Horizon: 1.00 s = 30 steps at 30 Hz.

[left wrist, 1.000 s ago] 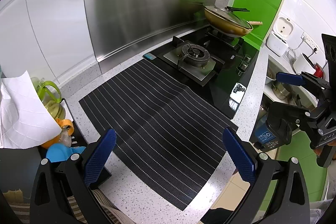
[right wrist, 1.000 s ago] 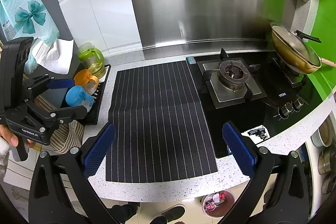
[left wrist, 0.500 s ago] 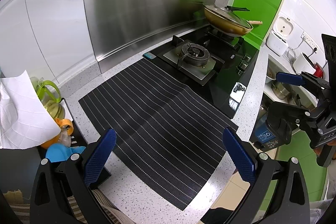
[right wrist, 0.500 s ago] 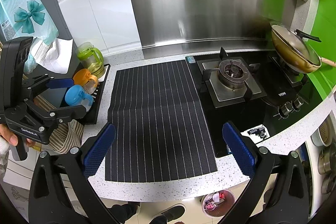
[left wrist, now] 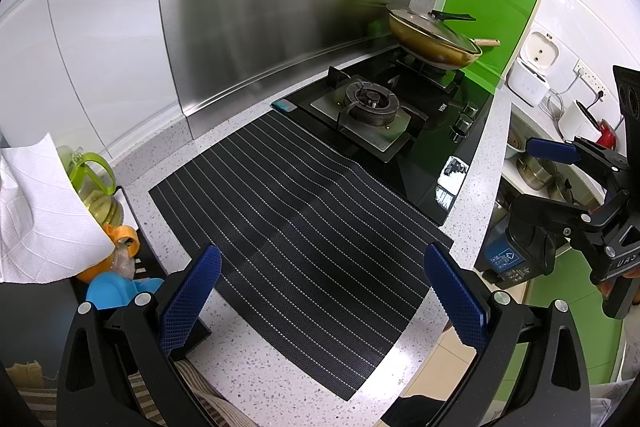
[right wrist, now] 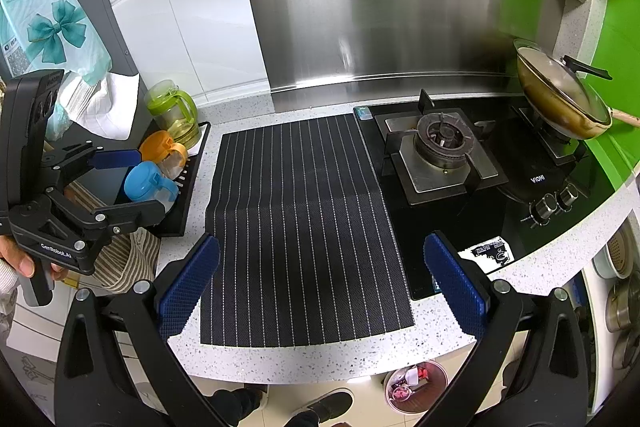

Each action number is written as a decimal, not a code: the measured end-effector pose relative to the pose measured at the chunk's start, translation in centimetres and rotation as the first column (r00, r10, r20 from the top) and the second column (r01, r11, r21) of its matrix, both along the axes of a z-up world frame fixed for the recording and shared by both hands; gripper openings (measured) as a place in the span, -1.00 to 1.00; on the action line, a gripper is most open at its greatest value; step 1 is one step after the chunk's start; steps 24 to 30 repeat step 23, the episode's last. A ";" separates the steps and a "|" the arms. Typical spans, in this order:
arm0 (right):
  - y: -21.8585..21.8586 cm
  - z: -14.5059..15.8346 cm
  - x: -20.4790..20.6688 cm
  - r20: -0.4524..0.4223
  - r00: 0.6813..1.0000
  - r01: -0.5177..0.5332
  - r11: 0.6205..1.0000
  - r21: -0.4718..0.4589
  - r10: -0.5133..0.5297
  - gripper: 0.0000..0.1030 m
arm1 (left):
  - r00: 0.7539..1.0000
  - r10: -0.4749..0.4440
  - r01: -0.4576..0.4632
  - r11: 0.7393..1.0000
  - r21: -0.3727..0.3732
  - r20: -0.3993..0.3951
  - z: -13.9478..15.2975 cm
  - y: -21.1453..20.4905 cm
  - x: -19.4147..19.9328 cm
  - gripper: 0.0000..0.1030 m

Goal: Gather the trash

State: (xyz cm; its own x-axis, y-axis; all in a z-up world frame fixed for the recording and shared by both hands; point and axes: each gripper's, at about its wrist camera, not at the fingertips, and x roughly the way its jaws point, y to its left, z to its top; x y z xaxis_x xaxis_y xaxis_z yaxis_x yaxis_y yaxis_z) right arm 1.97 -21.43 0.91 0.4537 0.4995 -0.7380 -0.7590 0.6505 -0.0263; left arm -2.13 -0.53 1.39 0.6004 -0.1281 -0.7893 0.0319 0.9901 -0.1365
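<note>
A black striped mat (left wrist: 296, 227) lies bare on the speckled counter (left wrist: 256, 367); it also shows in the right wrist view (right wrist: 300, 227). A round bin (right wrist: 416, 385) holding scraps of trash stands on the floor below the counter edge. My left gripper (left wrist: 324, 295) is open and empty above the mat's near edge. My right gripper (right wrist: 320, 283) is open and empty above the mat. The left gripper shows at the left of the right wrist view (right wrist: 120, 183), the right gripper at the right of the left wrist view (left wrist: 536, 183).
A gas stove (right wrist: 444, 155) with a lidded pan (right wrist: 560, 95) sits right of the mat. A black rack (right wrist: 188, 187) with a green jug (right wrist: 176, 111), orange and blue lidded cups (right wrist: 152, 183) stands left. A paper towel (left wrist: 36, 219) hangs nearby. A dark bin (left wrist: 516, 255) stands on the floor.
Both grippers have barely shifted; the views are almost the same. Nothing was taken hold of or let go.
</note>
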 end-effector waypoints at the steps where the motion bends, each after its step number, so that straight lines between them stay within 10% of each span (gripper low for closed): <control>1: 0.0 0.0 0.0 0.000 1.000 0.000 1.000 0.000 0.000 0.94 | 1.000 0.000 0.000 1.000 0.000 0.000 0.0 0.0 0.0 0.89; 30: 0.0 -0.1 -0.2 -0.002 1.000 0.000 1.000 0.003 0.000 0.94 | 0.999 -0.001 0.001 1.000 0.006 -0.036 -0.4 0.3 0.8 0.89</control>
